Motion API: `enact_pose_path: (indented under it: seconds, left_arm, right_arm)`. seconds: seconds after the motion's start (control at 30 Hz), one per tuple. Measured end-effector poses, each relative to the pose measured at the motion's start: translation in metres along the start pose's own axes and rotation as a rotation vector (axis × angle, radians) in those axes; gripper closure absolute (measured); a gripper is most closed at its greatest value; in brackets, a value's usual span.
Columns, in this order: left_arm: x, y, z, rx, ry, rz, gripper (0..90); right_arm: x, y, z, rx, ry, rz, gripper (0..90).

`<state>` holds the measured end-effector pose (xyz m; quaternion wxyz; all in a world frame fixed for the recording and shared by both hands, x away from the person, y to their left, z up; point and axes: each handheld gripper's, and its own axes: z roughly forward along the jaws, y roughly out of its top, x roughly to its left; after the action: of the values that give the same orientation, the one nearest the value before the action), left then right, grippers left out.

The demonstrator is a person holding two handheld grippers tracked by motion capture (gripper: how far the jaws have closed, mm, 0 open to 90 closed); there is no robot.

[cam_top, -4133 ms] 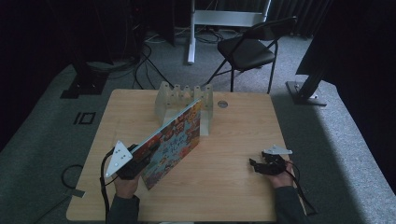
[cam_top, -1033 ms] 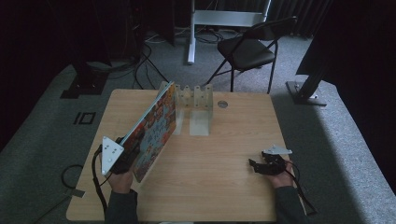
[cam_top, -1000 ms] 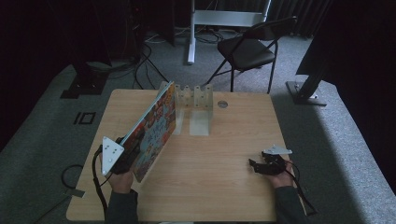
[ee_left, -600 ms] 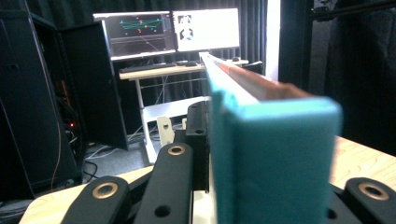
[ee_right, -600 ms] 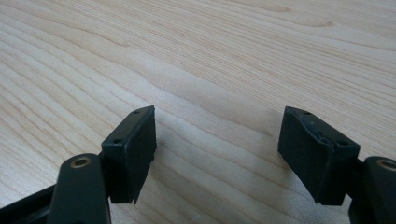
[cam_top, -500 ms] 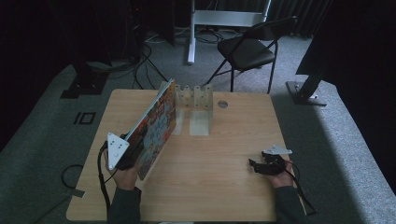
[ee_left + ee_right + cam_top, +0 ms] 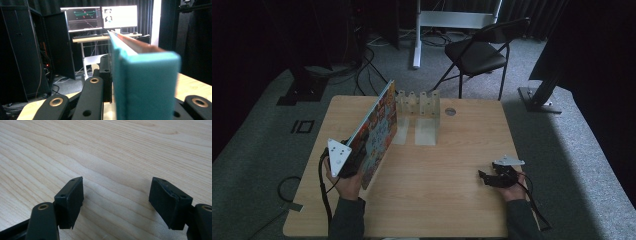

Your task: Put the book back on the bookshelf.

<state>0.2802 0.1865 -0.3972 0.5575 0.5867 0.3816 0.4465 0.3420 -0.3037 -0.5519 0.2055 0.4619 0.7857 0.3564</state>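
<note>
Two hand-held grippers, left gripper [image 7: 346, 159] topped by a grey three-cornered plate with dark dots, right gripper [image 7: 486, 177] black with a smaller grey plate, black jaws had brass-coloured rivets and small screw holes, black trailing cables, dark grey-green sleeves [image 7: 345, 220]

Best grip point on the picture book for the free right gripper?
Probably the book's near lower edge, from its open right side: it stands tilted on edge, the left gripper clamps the near corner, and the rack crowds its far end.

The book [image 7: 374, 131] has a busy multicoloured cover (teal at its edge); the rack [image 7: 418, 102] is pale cream, the bench [image 7: 452, 165] light wood-grain.
</note>
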Motion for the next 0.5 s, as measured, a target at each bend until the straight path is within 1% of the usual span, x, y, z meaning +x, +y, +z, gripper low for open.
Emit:
enact_pose_path:
  seconds: [0.17, 0.4, 0.5]
  left_arm:
    - [0.001, 0.000, 0.002, -0.007, 0.018, -0.009, 79.7]
    - [-0.001, 0.004, 0.009, -0.007, 0.050, 0.008, 79.8]
    - [-0.002, 0.005, 0.011, -0.011, 0.061, 0.005, 79.8]
  right_arm:
    - [0.000, 0.000, 0.000, 0.000, 0.000, 0.000, 27.6]
    - [0.000, 0.000, 0.000, 0.000, 0.000, 0.000, 27.6]
    - [0.000, 0.000, 0.000, 0.000, 0.000, 0.000, 27.6]
